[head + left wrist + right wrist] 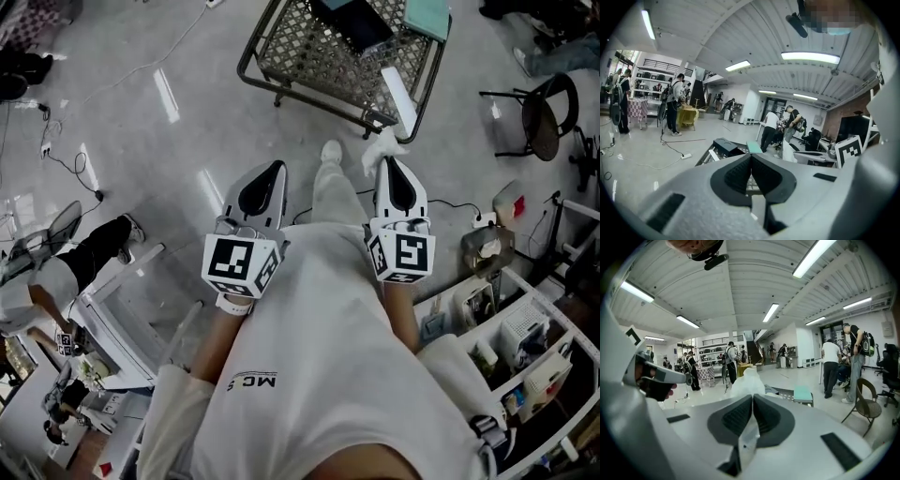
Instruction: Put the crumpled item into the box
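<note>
Grey floor stretches ahead to the wire box (pixel 300 56), so the right gripper (pixel 391 161), jaws pinched on the white crumpled item (pixel 384 145) that juts past its tips, should let go only above the open top, while the left gripper (pixel 277 166), jaws together on nothing, can hang aside.
</note>
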Tool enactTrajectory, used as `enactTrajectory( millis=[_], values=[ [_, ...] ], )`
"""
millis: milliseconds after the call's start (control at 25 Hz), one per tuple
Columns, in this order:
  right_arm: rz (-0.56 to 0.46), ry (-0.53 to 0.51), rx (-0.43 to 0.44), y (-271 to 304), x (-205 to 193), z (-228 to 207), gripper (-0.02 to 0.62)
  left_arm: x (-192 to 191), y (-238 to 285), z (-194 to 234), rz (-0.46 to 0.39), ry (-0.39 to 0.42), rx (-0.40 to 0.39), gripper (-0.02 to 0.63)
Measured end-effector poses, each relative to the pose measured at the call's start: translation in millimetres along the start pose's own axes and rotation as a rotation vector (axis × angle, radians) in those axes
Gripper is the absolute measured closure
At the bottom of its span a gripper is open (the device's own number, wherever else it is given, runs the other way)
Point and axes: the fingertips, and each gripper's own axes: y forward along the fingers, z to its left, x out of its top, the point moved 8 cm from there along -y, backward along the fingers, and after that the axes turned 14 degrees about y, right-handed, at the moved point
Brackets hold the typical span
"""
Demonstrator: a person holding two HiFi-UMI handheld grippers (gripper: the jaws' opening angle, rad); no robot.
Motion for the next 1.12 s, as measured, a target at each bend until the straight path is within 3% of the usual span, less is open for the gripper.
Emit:
enactTrajectory(
  millis=[200, 440, 680, 880, 1120],
  values=[
    [-0.023, -0.019, 0.054, 83, 64, -43, 0.574, 56, 84, 33, 0.018, 0.028, 0.041, 0.581],
    [-0.040, -0.017, 0.080, 149, 109, -88, 0.574, 97, 164, 35, -0.011, 0.041, 0.037, 0.581],
    [-0.065, -0.039, 0.083, 169, 133, -98, 0.574, 111, 191, 37, -0.029, 0.046, 0.037, 0.581],
    [-0.047, 0.024, 0.114, 175, 143, -101, 0.574, 117, 204, 33, -0.025, 0.067, -0.014, 0.581],
    [-0.021, -0.003, 0.069, 190, 139, -106, 0.574, 117, 218, 38, -0.031, 0.053, -0.033, 0.581]
  ],
)
